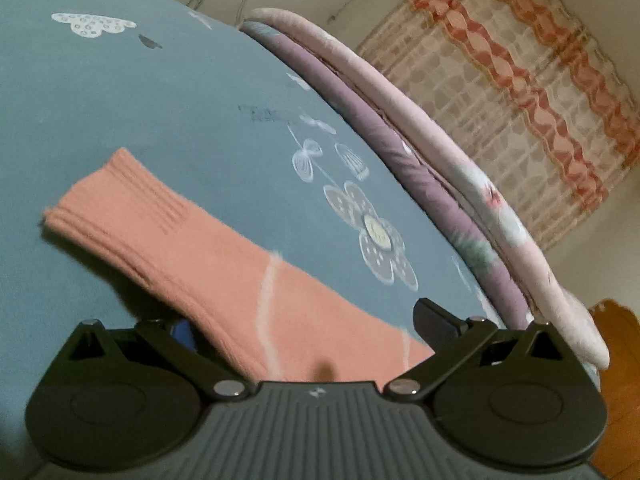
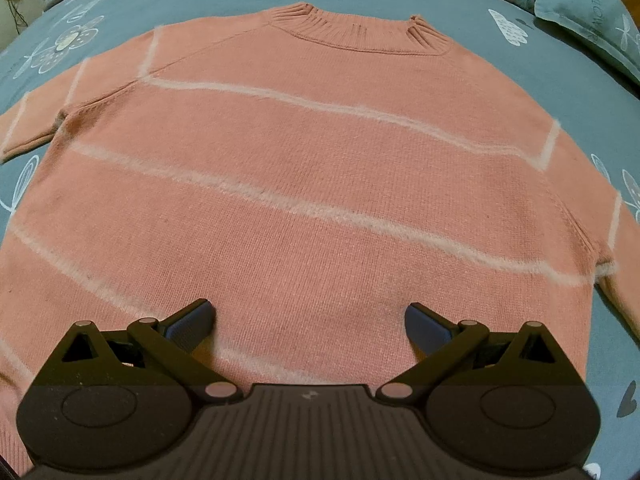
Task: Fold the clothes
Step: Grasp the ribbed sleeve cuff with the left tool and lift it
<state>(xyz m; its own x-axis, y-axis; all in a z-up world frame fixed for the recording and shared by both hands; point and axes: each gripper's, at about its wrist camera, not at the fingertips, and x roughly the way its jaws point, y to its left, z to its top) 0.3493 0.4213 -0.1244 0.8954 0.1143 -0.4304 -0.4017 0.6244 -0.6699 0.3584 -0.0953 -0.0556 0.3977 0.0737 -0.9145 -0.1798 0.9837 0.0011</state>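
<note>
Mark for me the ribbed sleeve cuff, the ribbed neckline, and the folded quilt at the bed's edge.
Ribbed cuff of the salmon-pink knit sweater sleeve (image 1: 116, 196), left wrist view, on the ribbing.
Ribbed neckline of the sweater (image 2: 352, 34), right wrist view, front collar band.
Folded pink-and-purple quilt (image 1: 440, 168), left wrist view, pink top layer.

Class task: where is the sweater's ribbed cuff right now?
In the left wrist view, the ribbed cuff lies left of centre on the blue bedsheet, ahead of the open left gripper.
</note>
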